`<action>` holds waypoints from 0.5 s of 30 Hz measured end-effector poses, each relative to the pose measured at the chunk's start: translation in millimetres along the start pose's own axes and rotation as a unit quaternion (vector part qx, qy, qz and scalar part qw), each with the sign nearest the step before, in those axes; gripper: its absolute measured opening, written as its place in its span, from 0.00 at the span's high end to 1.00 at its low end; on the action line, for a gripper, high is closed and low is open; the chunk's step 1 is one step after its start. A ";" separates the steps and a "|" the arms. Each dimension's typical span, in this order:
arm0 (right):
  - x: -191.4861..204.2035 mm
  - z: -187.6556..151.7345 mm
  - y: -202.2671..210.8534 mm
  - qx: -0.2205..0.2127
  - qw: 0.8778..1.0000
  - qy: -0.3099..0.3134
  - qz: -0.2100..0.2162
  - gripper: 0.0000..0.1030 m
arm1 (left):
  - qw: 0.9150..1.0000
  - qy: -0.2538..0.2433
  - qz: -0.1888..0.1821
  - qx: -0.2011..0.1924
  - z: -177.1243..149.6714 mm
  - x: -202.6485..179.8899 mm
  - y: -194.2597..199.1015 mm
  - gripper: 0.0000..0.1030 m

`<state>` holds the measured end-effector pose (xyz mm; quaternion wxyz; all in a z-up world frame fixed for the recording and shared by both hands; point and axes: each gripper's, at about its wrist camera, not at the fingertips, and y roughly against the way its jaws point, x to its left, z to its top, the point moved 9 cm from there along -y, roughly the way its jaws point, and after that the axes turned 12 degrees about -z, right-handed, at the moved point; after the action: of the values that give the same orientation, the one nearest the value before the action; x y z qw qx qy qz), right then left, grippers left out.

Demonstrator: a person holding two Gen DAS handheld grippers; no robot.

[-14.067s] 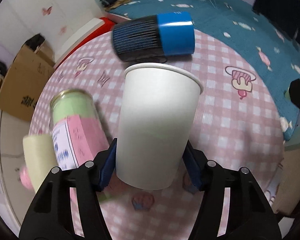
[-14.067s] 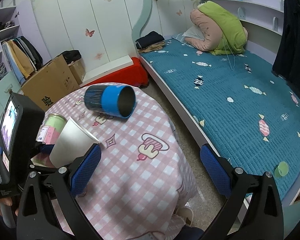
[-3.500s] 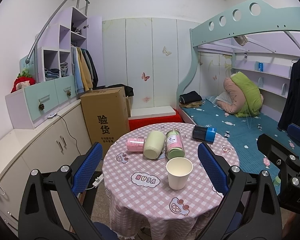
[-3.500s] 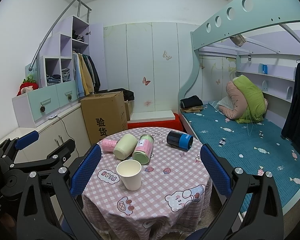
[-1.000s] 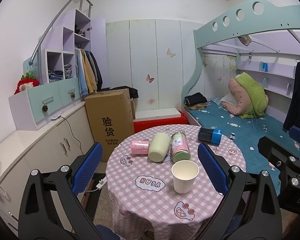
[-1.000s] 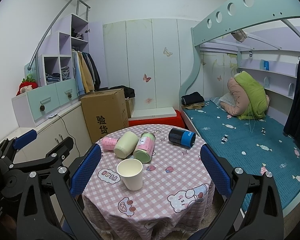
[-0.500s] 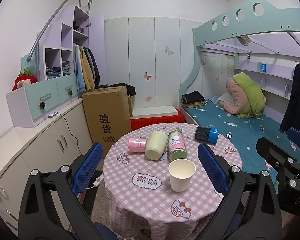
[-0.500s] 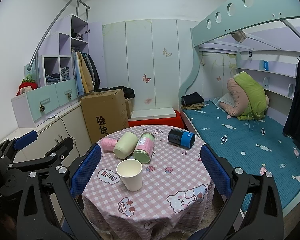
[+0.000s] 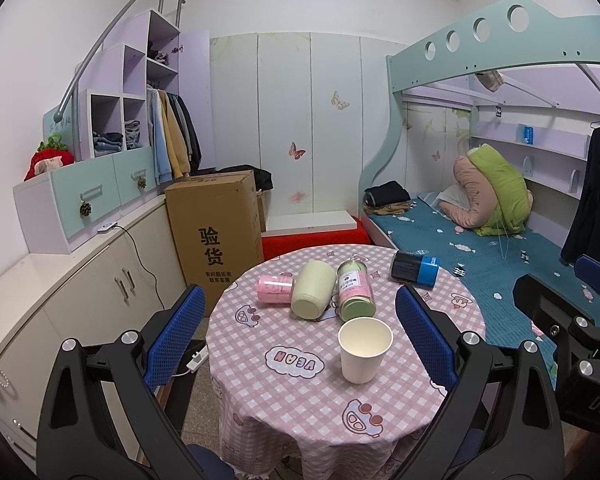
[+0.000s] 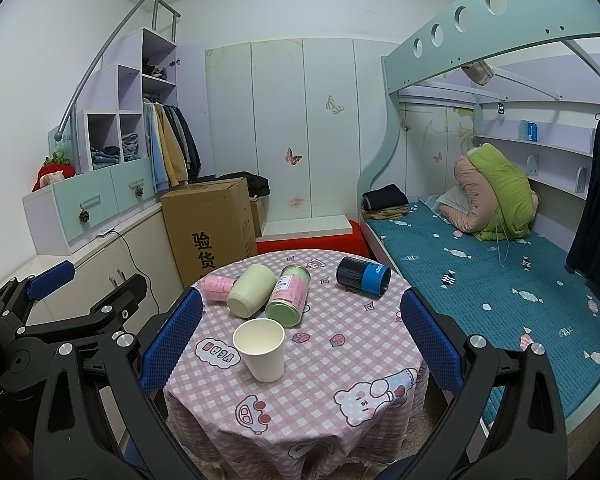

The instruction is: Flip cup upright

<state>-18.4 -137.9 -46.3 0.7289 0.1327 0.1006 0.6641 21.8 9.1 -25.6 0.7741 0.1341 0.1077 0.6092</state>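
Observation:
A white paper cup [image 9: 364, 349] stands upright, mouth up, near the front of the round table [image 9: 300, 396]; it also shows in the right wrist view [image 10: 261, 349]. My left gripper [image 9: 300, 340] is open and empty, held well back from the table. My right gripper [image 10: 302, 344] is open and empty, also held back from the table. The left gripper's body shows at the left of the right wrist view [image 10: 52, 320].
Behind the paper cup lie a pink cup [image 9: 274, 289], a pale green cup [image 9: 314, 294], a pink-labelled green can [image 9: 355, 294] and a dark cup with a blue band [image 9: 416, 267]. A cardboard box [image 9: 214, 232] stands behind the table, a bunk bed [image 9: 480, 240] to the right.
Both grippers have stayed open and back from the table, with only slight camera drift. The paper cup has not moved.

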 end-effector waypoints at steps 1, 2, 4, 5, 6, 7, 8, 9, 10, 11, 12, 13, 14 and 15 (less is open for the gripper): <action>-0.1 0.0 0.0 0.000 1.000 0.000 0.000 0.07 | 1.000 0.000 0.000 0.000 0.0 0.2 -0.3 0.06; 0.0 -0.1 -0.1 0.000 1.000 0.000 0.000 0.07 | 1.000 0.001 -0.001 0.001 0.0 0.3 -0.5 0.06; 0.8 -0.7 -0.9 0.001 1.000 0.000 0.000 0.07 | 1.000 0.001 -0.001 0.001 -0.1 0.3 -0.5 0.06; 0.2 -0.3 -0.4 0.000 1.000 0.001 -0.001 0.07 | 1.000 0.001 0.000 0.002 -0.1 0.9 -0.5 0.06; 0.3 -0.6 -0.8 0.001 1.000 0.001 -0.001 0.07 | 1.000 0.001 -0.001 0.003 -0.3 0.5 0.1 0.06; -0.8 -0.8 -0.7 0.001 1.000 0.000 -0.001 0.07 | 1.000 0.002 -0.001 0.003 -0.2 0.5 0.6 0.06; -1.0 -1.4 -1.5 0.002 1.000 0.000 0.000 0.07 | 1.000 0.001 0.000 0.002 0.1 1.1 -0.3 0.06; -1.5 -1.8 -2.0 0.002 1.000 -0.001 0.000 0.07 | 1.000 0.000 0.001 0.003 0.0 0.8 0.1 0.06; -1.5 -1.7 -2.0 0.002 1.000 -0.001 -0.001 0.07 | 1.000 0.001 0.001 0.003 -0.1 0.8 0.5 0.06; -1.3 -2.4 -2.8 0.002 1.000 -0.001 -0.001 0.07 | 1.000 0.002 0.000 0.002 0.1 1.1 -0.1 0.06; -1.5 -2.2 -2.5 0.003 1.000 -0.001 0.000 0.07 | 1.000 0.002 0.000 0.003 0.1 0.8 0.3 0.06; -1.6 -2.3 -2.3 0.002 1.000 -0.001 0.000 0.07 | 1.000 0.002 0.000 0.003 0.2 1.1 -0.3 0.06; -1.7 -2.7 -2.5 0.002 1.000 -0.001 -0.001 0.07 | 1.000 0.001 0.000 0.003 0.0 0.7 0.6 0.06; -1.8 -2.3 -2.6 0.002 1.000 0.000 -0.001 0.07 | 1.000 0.002 0.000 0.003 0.3 1.1 -0.3 0.06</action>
<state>-16.9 -139.8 -49.3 0.7293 0.1345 0.1020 0.6630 22.5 10.1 -25.4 0.7736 0.1355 0.1107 0.6090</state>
